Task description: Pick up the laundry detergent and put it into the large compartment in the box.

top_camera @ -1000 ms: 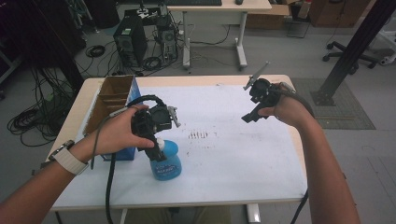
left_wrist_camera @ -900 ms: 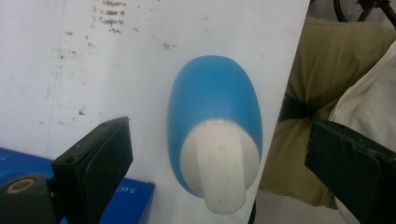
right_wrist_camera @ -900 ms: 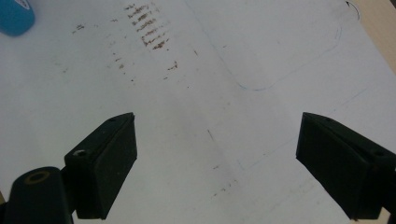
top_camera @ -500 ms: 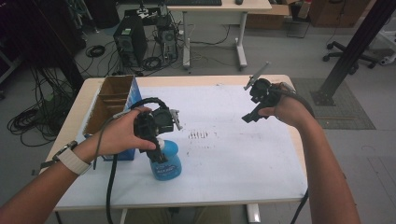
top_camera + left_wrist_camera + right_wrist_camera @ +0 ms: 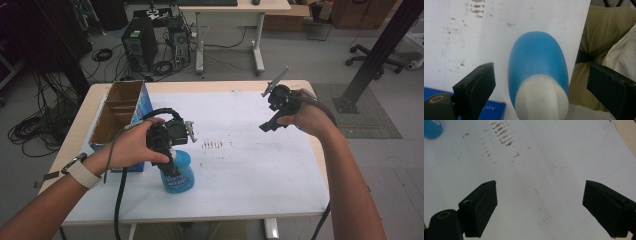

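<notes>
Left gripper (image 5: 172, 167) hangs directly over the blue bottle (image 5: 177, 172), which stands upright on the white table (image 5: 260, 170) near its front edge, just beside the open cardboard box (image 5: 117, 117) with blue sides. In the left gripper view (image 5: 540, 87) the two black jaws stand wide apart on either side of the bottle (image 5: 537, 67), and its white cap (image 5: 541, 97) sits between them; neither pad touches the cap or the blue body. The person's left hand (image 5: 132, 147) wraps the handle, with a white watch (image 5: 82, 172) on the wrist.

Over at the table's far right, the right gripper (image 5: 267, 125) is held up in the air in the right hand (image 5: 307, 117), well apart from the bottle. Its own view (image 5: 540, 207) shows the jaws spread open with nothing between them, above bare white tabletop (image 5: 564, 142) marked with brown smudges (image 5: 502, 136); a corner of the blue bottle (image 5: 431, 128) shows at the top left.
</notes>
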`<state>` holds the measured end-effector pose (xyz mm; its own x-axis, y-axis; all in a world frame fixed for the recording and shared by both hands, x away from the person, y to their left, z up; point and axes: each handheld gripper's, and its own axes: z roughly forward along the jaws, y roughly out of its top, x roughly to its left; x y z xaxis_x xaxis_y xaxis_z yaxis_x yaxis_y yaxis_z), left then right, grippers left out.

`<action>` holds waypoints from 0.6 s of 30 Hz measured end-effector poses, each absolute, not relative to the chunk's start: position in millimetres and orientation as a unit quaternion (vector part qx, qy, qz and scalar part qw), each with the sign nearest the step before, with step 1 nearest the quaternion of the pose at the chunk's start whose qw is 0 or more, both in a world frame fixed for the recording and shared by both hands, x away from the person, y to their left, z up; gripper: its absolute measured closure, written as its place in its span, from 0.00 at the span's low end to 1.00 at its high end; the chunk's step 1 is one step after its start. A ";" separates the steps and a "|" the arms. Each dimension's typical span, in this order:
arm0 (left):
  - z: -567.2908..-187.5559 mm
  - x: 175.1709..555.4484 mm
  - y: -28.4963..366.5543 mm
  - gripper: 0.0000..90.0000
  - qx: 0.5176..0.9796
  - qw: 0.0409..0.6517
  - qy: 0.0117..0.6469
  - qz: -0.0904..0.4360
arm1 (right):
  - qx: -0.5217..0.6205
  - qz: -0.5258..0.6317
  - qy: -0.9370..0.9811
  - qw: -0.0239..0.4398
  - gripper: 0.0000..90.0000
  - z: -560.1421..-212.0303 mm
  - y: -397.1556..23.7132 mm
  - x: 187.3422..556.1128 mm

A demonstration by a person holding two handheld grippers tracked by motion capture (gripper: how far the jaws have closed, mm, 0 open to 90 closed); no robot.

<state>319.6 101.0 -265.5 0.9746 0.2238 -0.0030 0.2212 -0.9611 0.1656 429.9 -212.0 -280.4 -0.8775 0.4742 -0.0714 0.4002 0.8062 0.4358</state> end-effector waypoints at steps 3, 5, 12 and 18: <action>-268.6 319.7 100.5 0.10 0.990 0.080 0.112 0.007 | 0.231 0.208 0.946 0.088 0.14 -280.7 -212.1 430.0; -270.1 320.0 100.3 0.09 0.990 0.082 0.113 0.008 | 0.231 0.209 0.946 0.088 0.14 -280.7 -212.1 430.1; -276.2 321.0 101.2 0.09 0.990 0.078 0.114 0.007 | 0.231 0.210 0.946 0.088 0.14 -281.2 -211.7 429.9; -280.7 321.9 102.0 0.10 0.990 0.079 0.117 0.006 | 0.231 0.210 0.946 0.088 0.14 -281.4 -211.1 429.7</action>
